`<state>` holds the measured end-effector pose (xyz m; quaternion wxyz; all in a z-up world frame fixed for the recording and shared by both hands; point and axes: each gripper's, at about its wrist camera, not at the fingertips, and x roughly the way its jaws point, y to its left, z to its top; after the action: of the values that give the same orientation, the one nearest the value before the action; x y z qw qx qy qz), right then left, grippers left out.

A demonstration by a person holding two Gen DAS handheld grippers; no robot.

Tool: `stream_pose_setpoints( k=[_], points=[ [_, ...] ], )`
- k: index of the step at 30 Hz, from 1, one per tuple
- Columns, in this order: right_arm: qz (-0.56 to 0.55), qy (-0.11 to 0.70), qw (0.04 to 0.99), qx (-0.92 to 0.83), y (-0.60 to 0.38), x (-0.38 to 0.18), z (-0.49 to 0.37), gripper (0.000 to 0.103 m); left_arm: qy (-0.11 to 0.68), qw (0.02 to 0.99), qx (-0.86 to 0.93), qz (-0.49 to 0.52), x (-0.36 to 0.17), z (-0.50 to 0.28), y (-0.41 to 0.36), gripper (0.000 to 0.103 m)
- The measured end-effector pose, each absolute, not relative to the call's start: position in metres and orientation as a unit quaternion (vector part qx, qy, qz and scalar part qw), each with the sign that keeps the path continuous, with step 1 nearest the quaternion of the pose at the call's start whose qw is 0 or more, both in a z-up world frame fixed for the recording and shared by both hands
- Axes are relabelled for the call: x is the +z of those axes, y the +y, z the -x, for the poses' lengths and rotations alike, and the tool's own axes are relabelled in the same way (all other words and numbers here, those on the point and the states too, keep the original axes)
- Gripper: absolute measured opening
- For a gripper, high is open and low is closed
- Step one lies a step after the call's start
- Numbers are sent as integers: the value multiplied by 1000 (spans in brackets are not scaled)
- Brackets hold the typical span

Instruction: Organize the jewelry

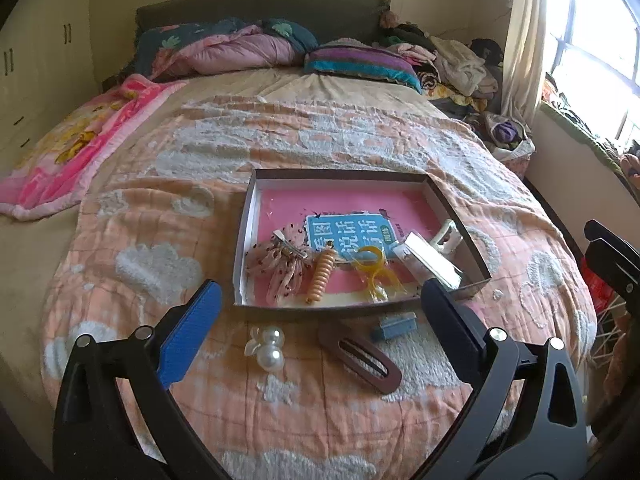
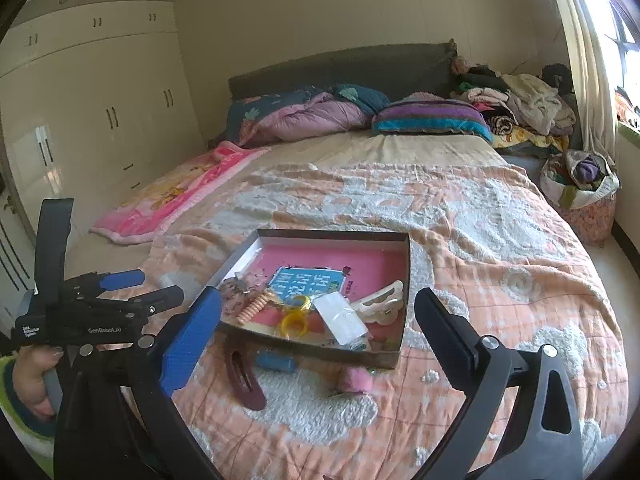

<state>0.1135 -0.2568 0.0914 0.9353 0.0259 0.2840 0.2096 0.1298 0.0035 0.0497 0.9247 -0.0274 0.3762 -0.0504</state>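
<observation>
A shallow cardboard box (image 1: pixel 247 240) with a pink lining lies on the orange quilt. It holds a fabric bow clip (image 1: pixel 280 266), an orange spiral hair tie (image 1: pixel 322 276), yellow rings (image 1: pixel 374 268), a clear packet (image 1: pixel 428 260) and a cream claw clip (image 1: pixel 446 236). In front of the box, on the quilt, lie a pearl clip (image 1: pixel 269 346), a brown oval clip (image 1: pixel 360 356) and a small blue piece (image 1: pixel 394 326). My left gripper (image 1: pixel 320 292) hangs open above these, holding nothing. My right gripper (image 2: pixel 320 296) is open and empty over the box (image 2: pixel 405 280), with the brown clip (image 2: pixel 248 380) below it.
The left gripper (image 2: pixel 156 286) and a hand (image 2: pixel 28 380) show at the left of the right wrist view. A pink object (image 2: pixel 356 380) lies by the box's front. Pillows (image 1: pixel 360 62), a pink blanket (image 1: pixel 80 140), piled clothes (image 1: pixel 460 60), a wardrobe (image 2: pixel 100 120) and a basket (image 2: pixel 580 196) surround the bed.
</observation>
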Motion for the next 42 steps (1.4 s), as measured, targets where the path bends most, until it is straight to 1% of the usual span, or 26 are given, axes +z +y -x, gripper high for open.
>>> stream_pose_setpoints(
  k=[11,24,42],
  points=[
    [-18,285,933,219,-260,86,-83,97,368,928,-47,20,52,-96,-1,93],
    [-5,299,926,230,-259,72,-64,97,373,927,-43,13,43,-73,-6,93],
    [5,346,914,214,-273,30,-57,97,418,907,-48,-3,1,-67,-19,93]
  ],
)
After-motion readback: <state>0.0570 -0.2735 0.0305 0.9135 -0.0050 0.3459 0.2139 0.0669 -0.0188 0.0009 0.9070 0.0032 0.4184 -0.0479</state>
